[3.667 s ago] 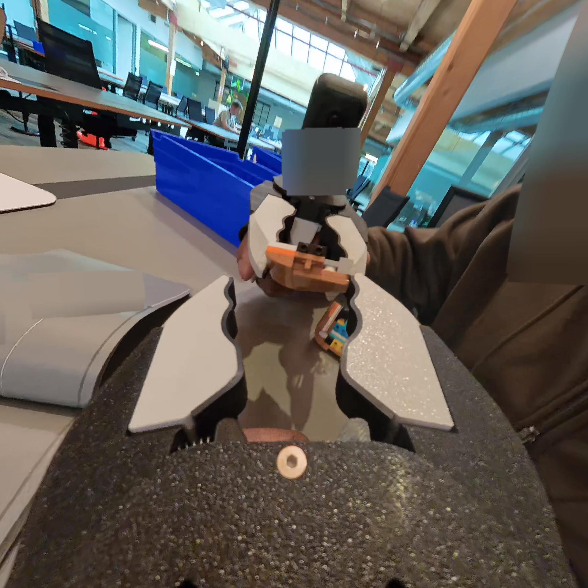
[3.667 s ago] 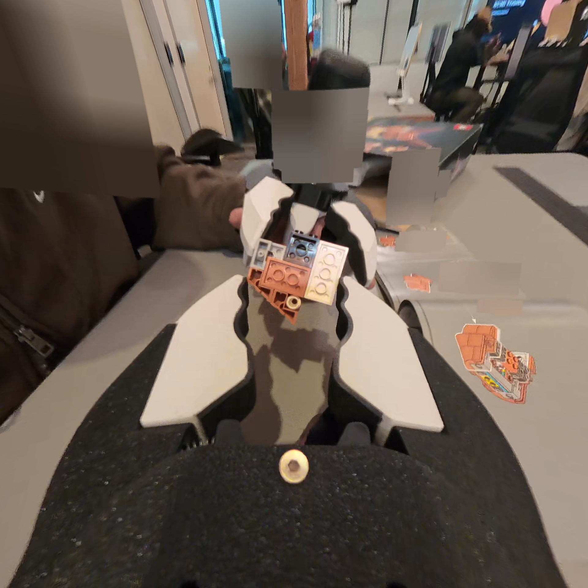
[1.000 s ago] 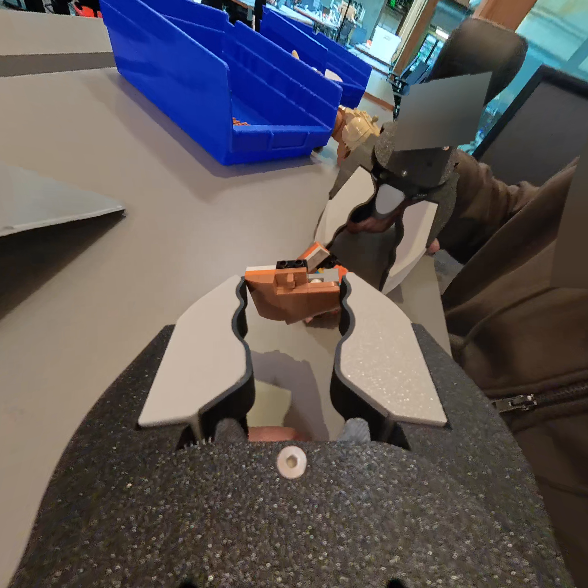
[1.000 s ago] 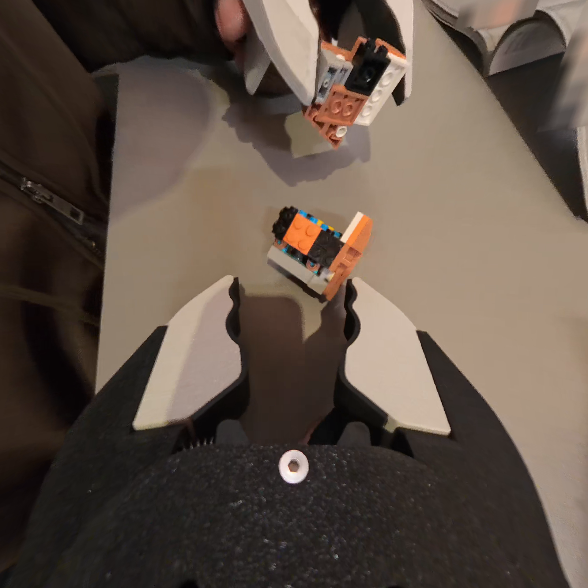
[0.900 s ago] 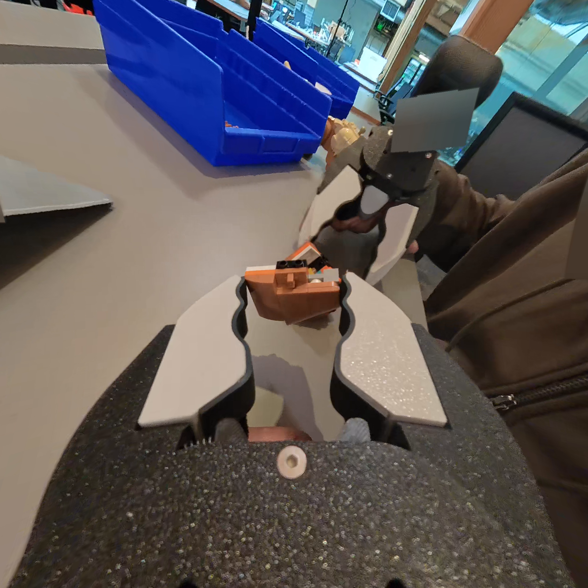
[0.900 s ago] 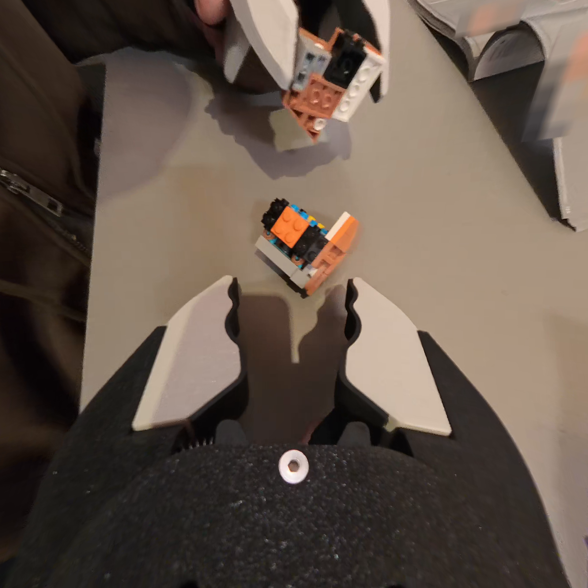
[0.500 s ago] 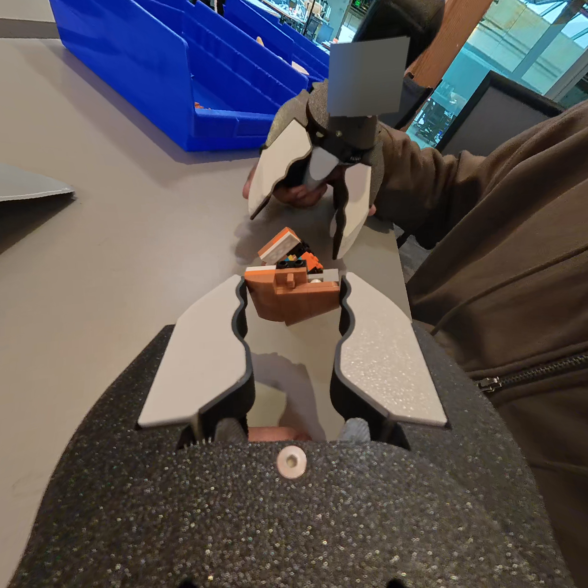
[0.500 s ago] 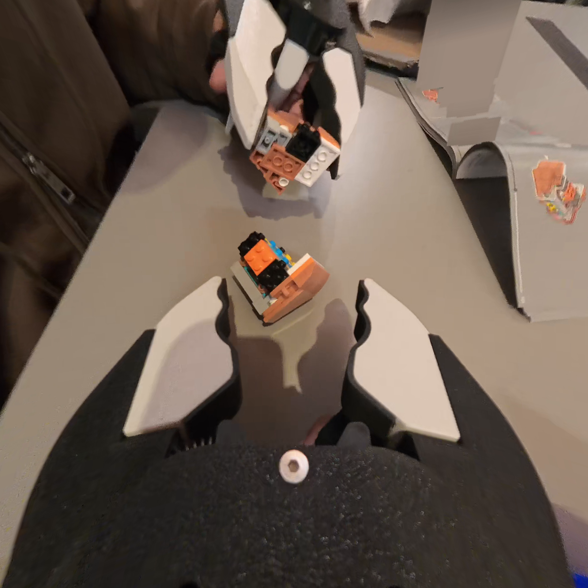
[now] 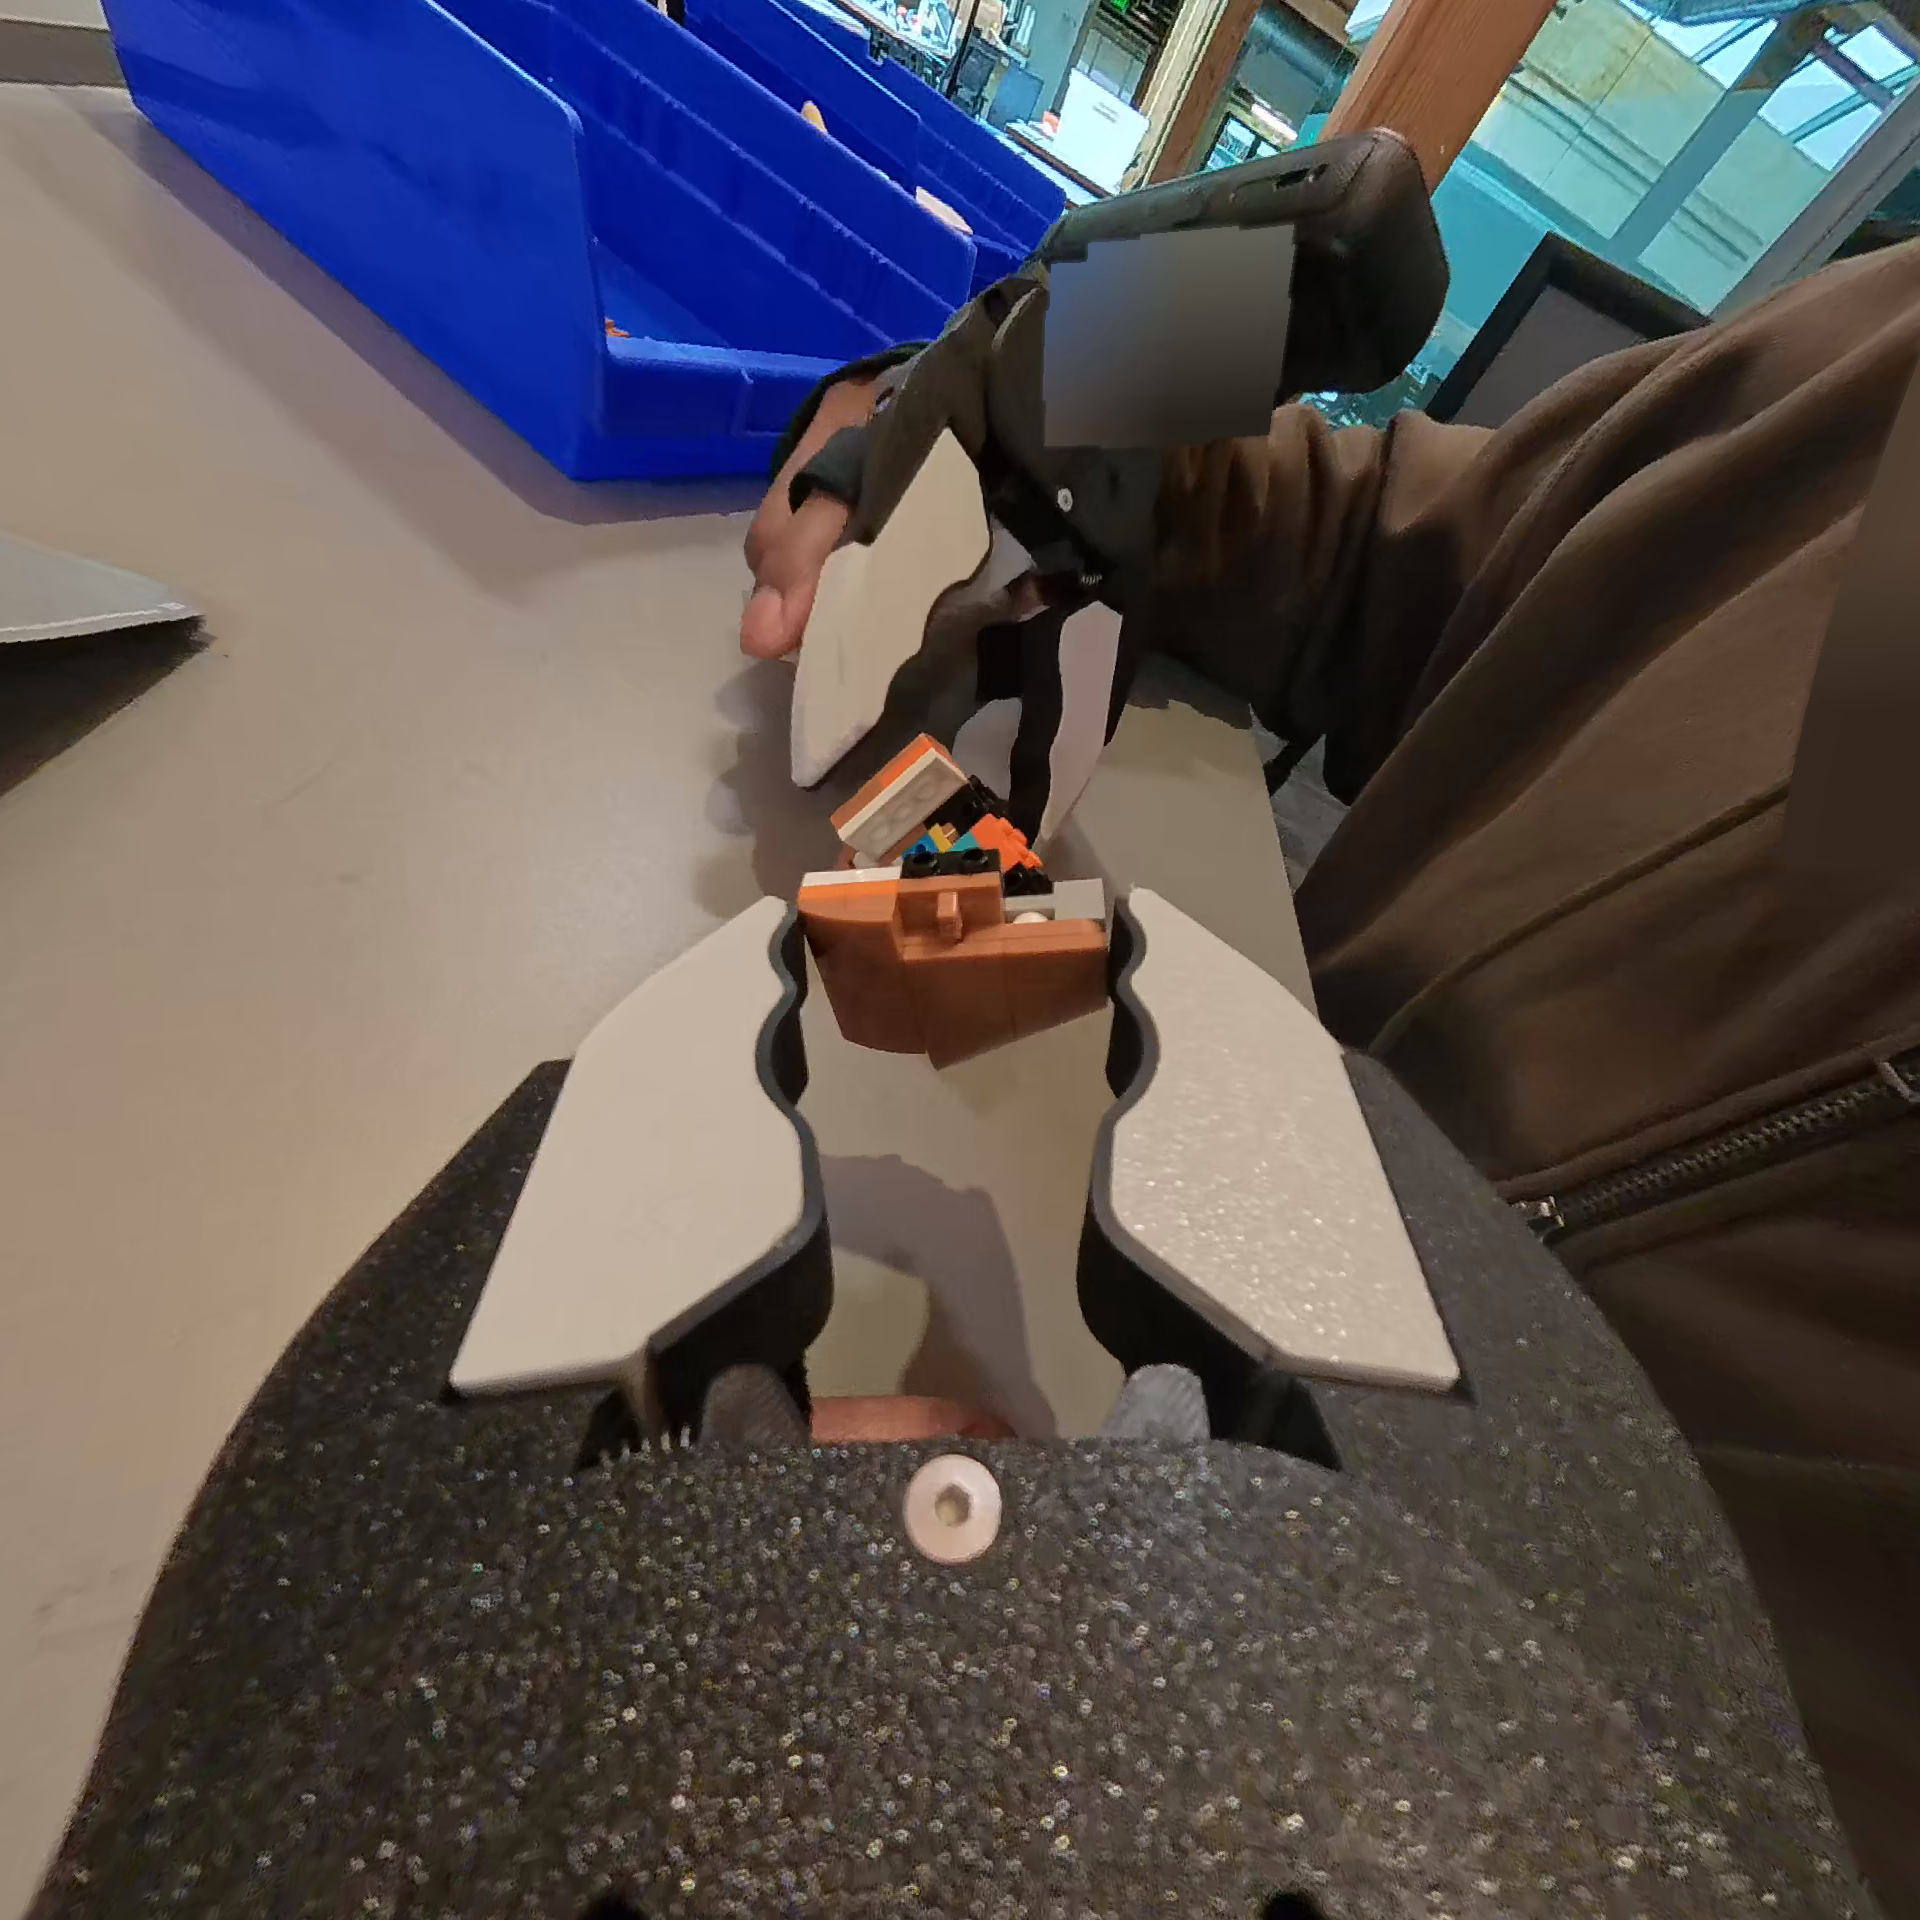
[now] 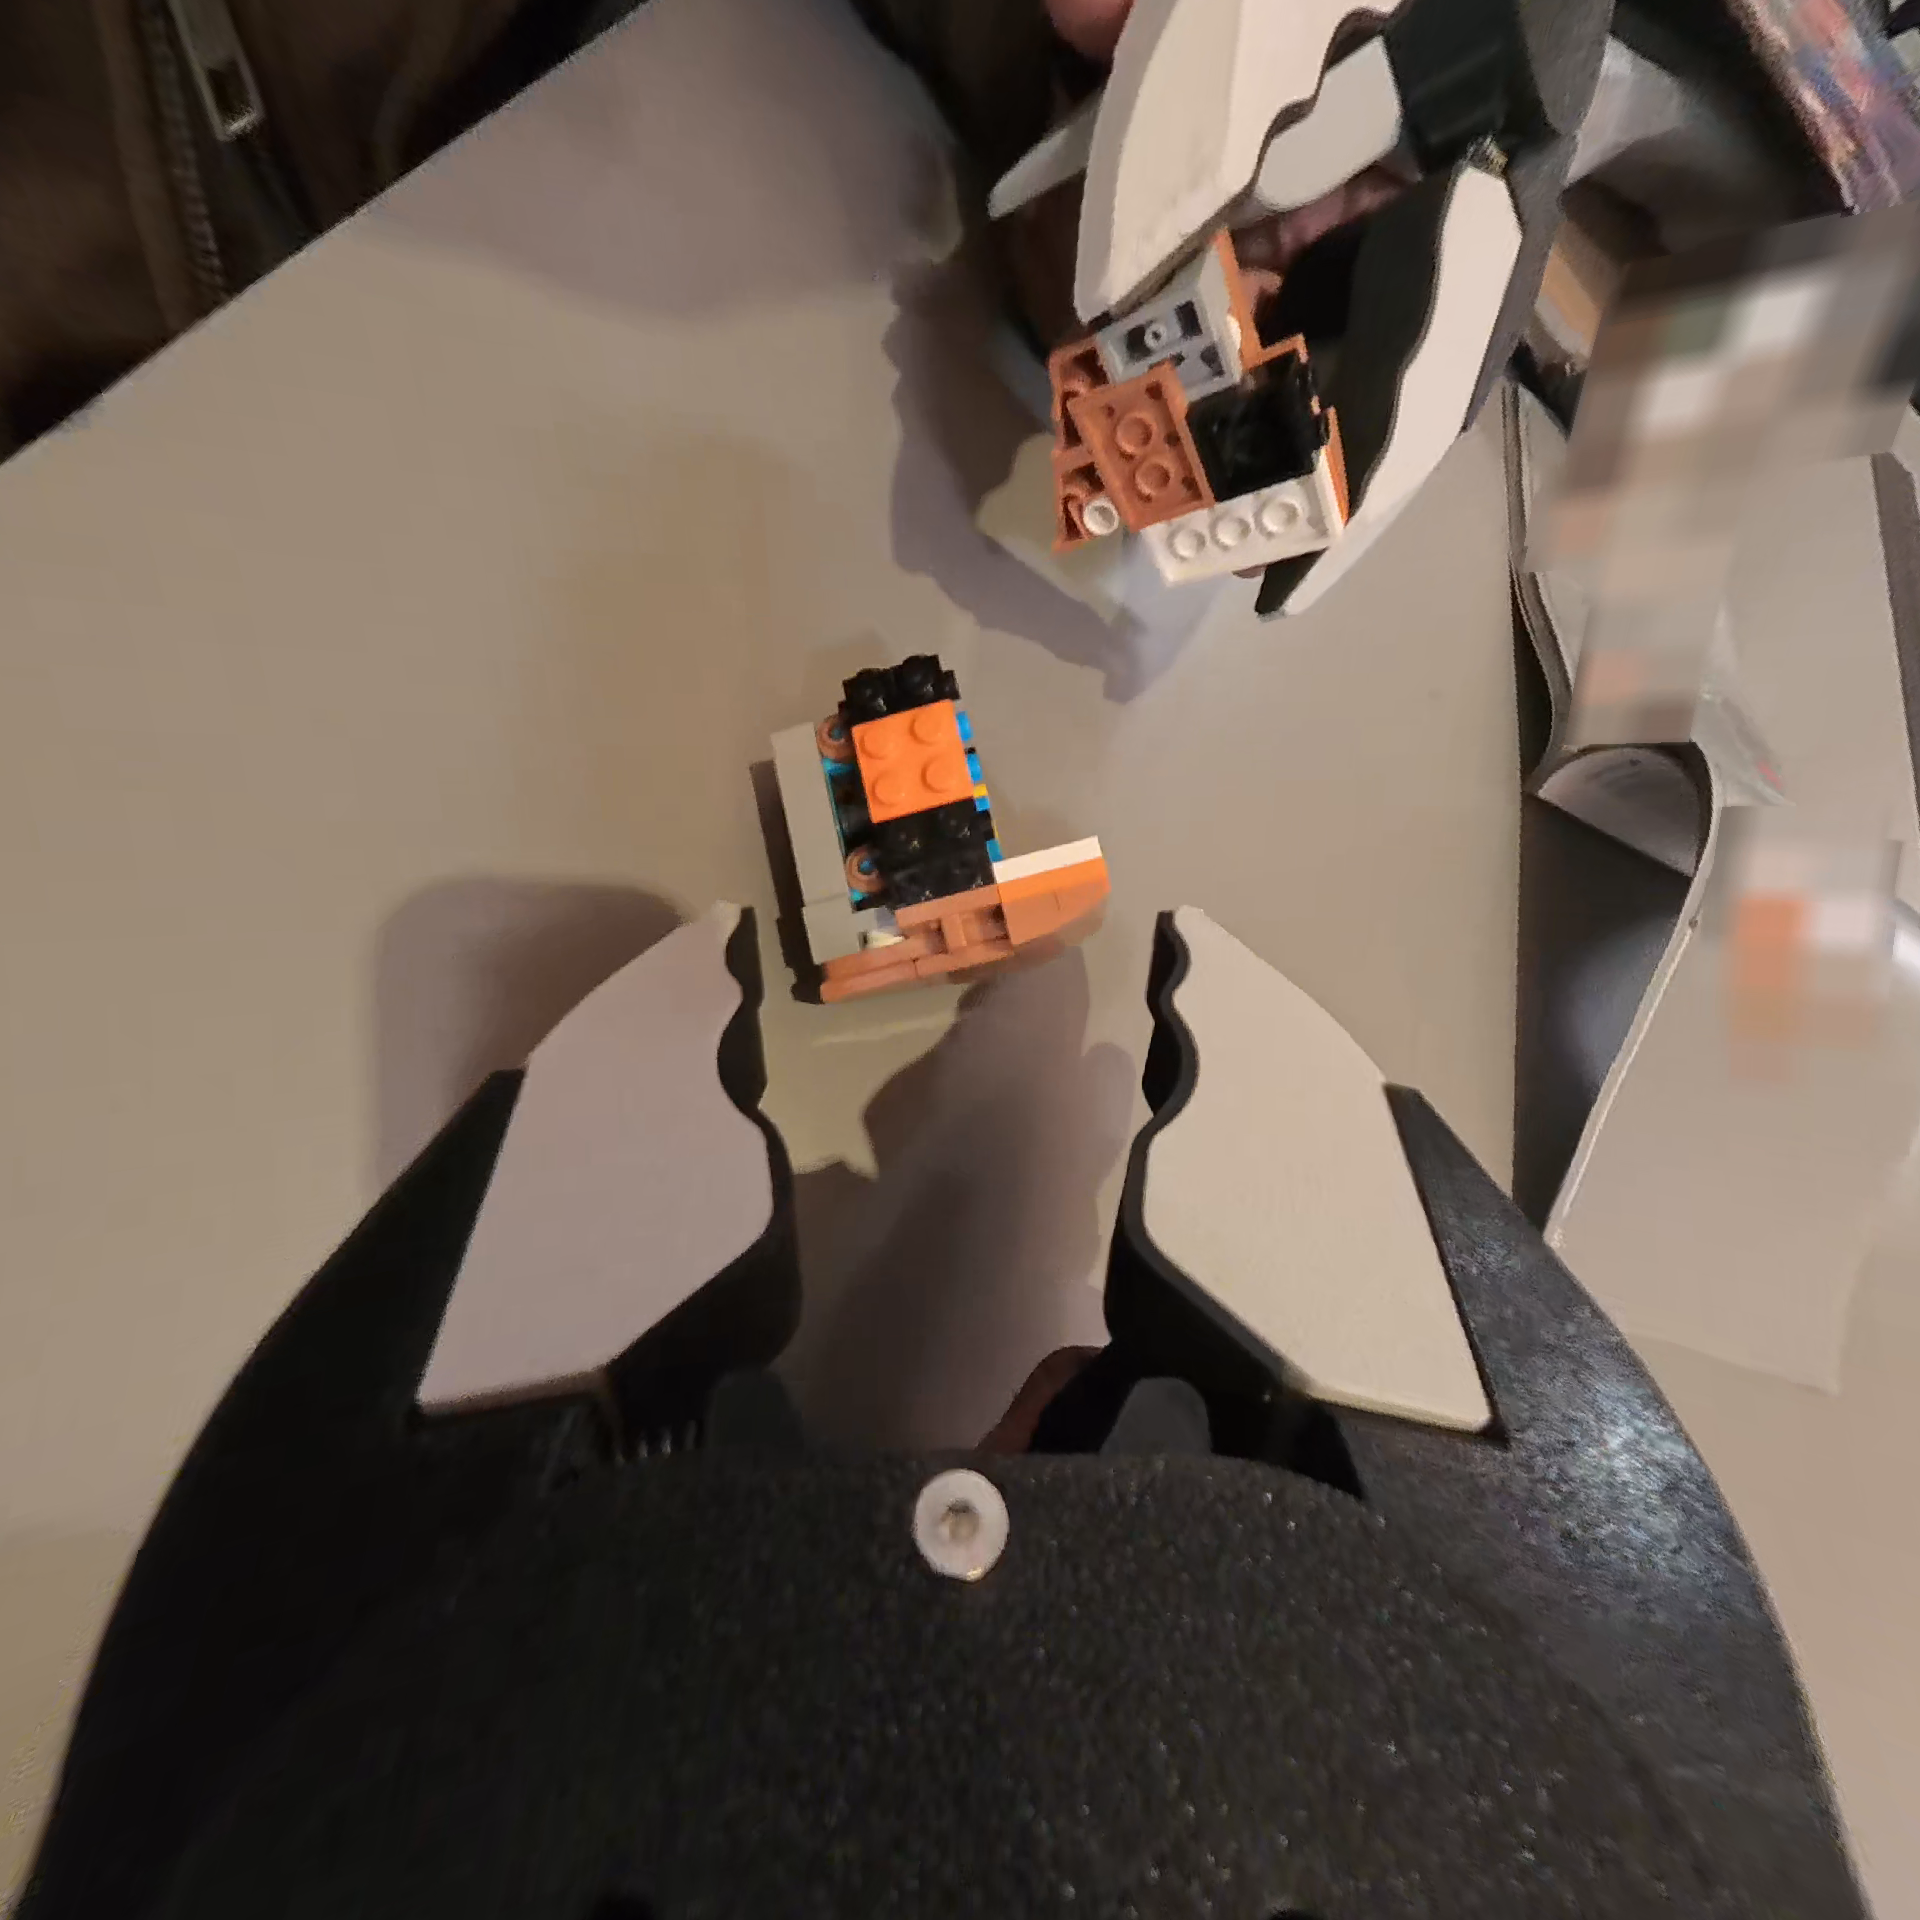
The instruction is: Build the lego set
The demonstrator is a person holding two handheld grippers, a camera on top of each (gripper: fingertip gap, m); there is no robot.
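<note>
- The left tool, with two flat grey fingers on a black speckled body, pinches a reddish-brown lego block assembly with white, grey and black pieces on top and holds it clear of the matte grey table
- In the right wrist view that same assembly shows studs on its brown and white plates, gripped between the left tool's fingertips
- The right tool is spread wide, nothing between its fingers, and hangs just above a second lego build of orange, black, grey and blue bricks with a brown sloped end
- That second build lies on the table, between the two tools, touching neither
- Blue plastic storage bins stand well apart at the far side of the table
- An open booklet with grey pages lies to the right of the builds
</note>
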